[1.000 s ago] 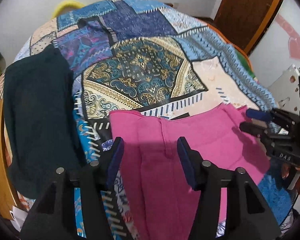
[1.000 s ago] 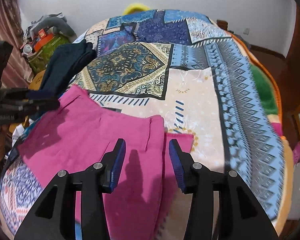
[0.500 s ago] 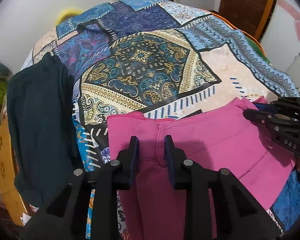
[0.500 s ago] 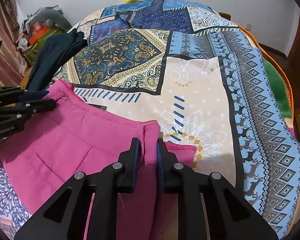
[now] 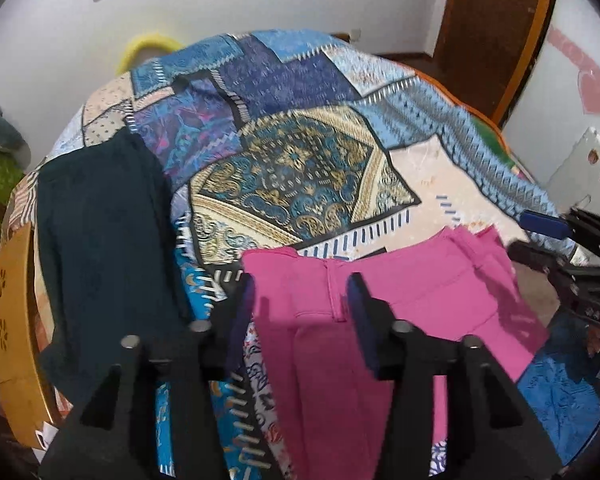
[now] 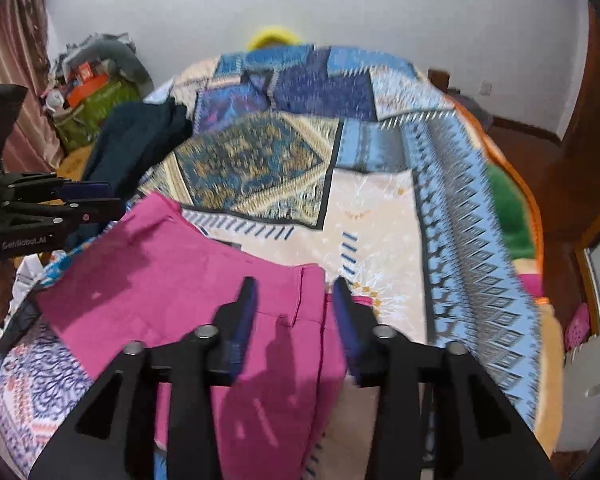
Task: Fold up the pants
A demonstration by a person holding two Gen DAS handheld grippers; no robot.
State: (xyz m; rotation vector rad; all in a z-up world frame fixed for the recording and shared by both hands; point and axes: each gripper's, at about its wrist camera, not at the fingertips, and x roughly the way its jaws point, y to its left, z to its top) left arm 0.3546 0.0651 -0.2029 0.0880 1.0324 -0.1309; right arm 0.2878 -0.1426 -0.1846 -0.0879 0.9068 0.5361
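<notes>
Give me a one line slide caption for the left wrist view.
Left gripper, jaws just reopened, open above the waistband of pink pants on a patchwork bedspread, dark garment alongside.

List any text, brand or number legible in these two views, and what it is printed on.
"GenRobot.AI", white lettering, somewhat blurred, on the side of the left hand-held gripper as the right wrist view shows it.
A short white marking on the body of the right hand-held gripper in the left wrist view: too blurred to read.
The pink pants and patterned bedspread: no text visible.
</notes>
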